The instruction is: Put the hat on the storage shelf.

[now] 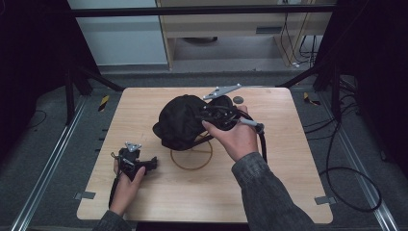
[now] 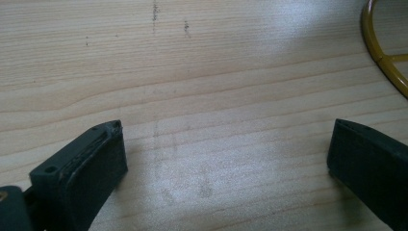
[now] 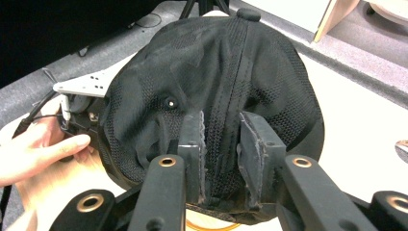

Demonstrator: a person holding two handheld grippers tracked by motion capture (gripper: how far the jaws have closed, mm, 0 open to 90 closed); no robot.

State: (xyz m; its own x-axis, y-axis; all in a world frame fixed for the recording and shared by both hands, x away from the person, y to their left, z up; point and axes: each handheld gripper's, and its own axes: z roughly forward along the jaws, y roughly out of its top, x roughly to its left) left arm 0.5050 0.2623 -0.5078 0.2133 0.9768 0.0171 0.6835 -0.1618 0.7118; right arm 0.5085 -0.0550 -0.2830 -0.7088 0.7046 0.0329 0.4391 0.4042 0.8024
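The right gripper (image 3: 220, 144) pinches a fold of the black cap (image 1: 180, 120), held over the table's (image 1: 288, 183) middle above a gold wire stand (image 1: 192, 156). Its own view shows the cap's mesh and seam. The left gripper (image 1: 151, 163), jaws spread, rests near the left edge on bare wood.
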